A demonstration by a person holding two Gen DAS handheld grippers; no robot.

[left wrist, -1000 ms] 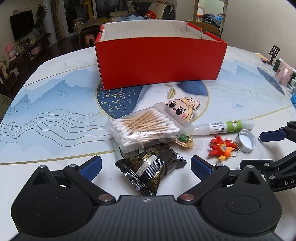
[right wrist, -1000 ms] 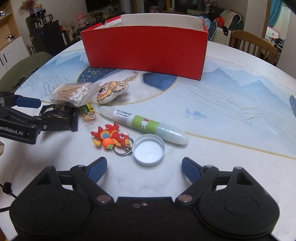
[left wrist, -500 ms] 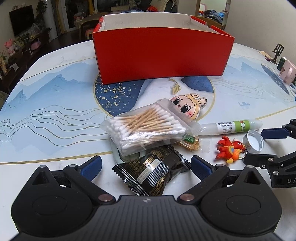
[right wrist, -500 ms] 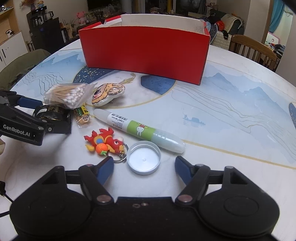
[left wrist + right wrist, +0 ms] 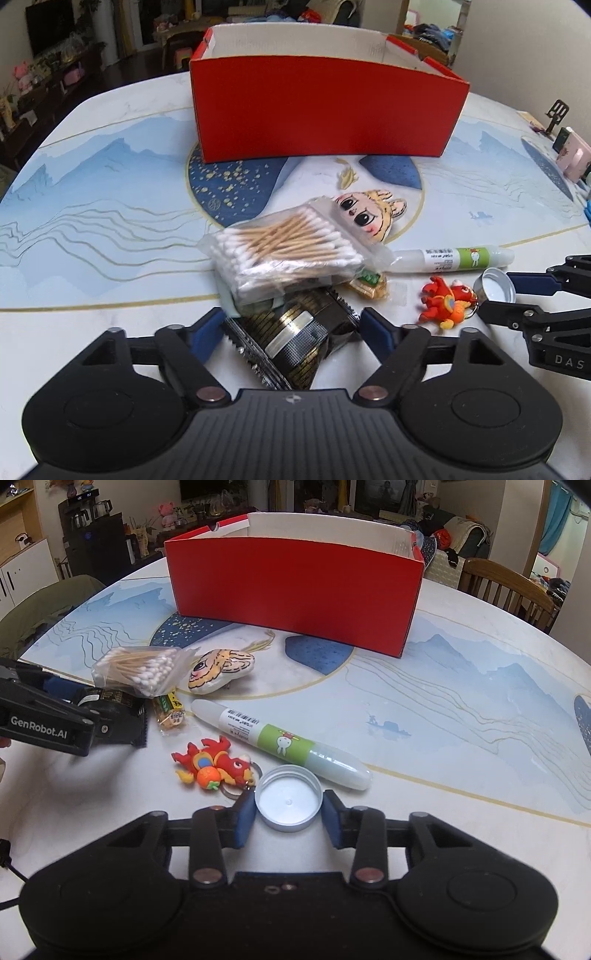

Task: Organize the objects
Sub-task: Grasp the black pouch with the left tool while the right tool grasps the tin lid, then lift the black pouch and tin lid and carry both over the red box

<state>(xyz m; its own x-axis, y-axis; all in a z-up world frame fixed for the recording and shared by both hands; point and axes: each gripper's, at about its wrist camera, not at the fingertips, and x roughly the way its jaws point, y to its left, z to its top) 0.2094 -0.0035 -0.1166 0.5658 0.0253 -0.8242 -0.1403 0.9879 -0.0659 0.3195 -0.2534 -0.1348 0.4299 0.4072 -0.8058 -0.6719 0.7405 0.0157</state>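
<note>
Both hands are at the pick-up step. The right gripper (image 5: 288,818) has just been closing, and its blue pads now flank the round silver metal lid (image 5: 288,802), touching or nearly touching its rim. The left gripper (image 5: 291,330) has also been closing, around the black-and-gold foil snack packet (image 5: 295,336); whether it presses yet is unclear. Both things lie on the table at six o'clock of the open red cardboard box (image 5: 295,590). Next, I judge, comes firming both grips, lifting, and carrying toward twelve o'clock over the box wall.
</note>
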